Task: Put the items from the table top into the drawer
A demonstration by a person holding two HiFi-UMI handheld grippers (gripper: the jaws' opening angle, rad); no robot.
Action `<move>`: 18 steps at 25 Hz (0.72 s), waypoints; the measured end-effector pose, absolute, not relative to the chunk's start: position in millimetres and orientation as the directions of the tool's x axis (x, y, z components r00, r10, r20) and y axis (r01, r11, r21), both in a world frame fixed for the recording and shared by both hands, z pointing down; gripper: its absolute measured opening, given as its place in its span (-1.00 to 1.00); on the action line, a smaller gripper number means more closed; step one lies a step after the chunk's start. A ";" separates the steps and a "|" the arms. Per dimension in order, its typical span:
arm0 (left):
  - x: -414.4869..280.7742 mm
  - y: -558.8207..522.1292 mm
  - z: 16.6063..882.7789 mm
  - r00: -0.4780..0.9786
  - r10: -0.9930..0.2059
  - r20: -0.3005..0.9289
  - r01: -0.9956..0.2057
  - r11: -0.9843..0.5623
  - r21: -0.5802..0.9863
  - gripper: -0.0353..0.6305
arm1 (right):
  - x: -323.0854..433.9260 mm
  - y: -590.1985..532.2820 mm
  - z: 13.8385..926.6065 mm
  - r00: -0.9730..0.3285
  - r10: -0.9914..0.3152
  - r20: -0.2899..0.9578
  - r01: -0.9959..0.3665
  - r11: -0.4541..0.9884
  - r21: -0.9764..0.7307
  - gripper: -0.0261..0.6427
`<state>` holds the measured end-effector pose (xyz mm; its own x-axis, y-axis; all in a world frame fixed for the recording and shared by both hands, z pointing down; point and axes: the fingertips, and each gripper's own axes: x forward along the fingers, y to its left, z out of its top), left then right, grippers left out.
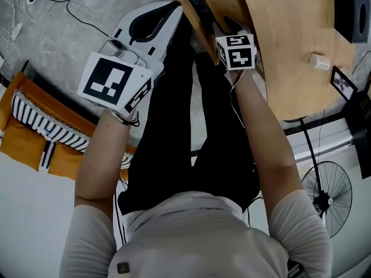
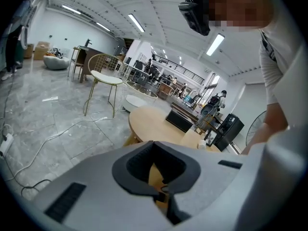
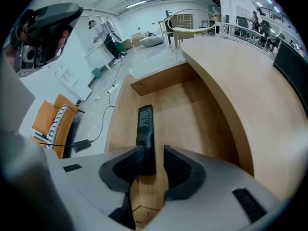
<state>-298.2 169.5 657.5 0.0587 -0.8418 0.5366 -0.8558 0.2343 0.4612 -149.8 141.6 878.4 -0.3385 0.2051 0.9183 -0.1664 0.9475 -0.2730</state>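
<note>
**A:** While the white left gripper (image 2: 162, 192) hangs out over the grey marble floor (image 2: 43, 114), jaws closed on nothing, which hand matters here?

**B:** The right gripper (image 3: 154, 154). It points steeply down into the open light-wood drawer (image 3: 192, 105). Its jaws are parted, and the long black remote control (image 3: 145, 121) lies between them.

**A:** Is it gripped?

**B:** I judge not. The remote lies on the drawer floor against the pad at the view's left, with a gap to the other pad. Its long axis runs straight away from the gripper, close along the drawer's left wall.

**A:** Is there room to withdraw?

**B:** Back up along the jaws' own line, yes. The round pale-wood table top (image 3: 250, 76) overhangs on the right, so swinging that way looks risky. Further right, a small white cylinder (image 1: 319, 61) sits on that top, nearer the right hand than the left.
</note>
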 end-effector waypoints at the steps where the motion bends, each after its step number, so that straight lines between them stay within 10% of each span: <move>1: -297.5 167.8 657.3 0.061 -0.841 0.537 -0.857 0.232 0.461 -0.87 | -149.4 140.2 877.6 -0.341 0.203 0.918 -0.170 0.947 -0.273 -0.48; 18: -274.1 143.1 607.1 0.106 -0.848 0.519 -0.894 0.146 0.423 -0.87 | -161.5 106.5 793.3 -0.509 0.124 0.852 -0.201 0.945 -0.258 -0.72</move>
<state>-274.1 143.1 607.1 0.1063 -0.8484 0.5186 -0.8945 0.1461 0.4225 -161.5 106.5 793.3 -0.5091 0.1240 0.8517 -0.2010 0.9451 -0.2578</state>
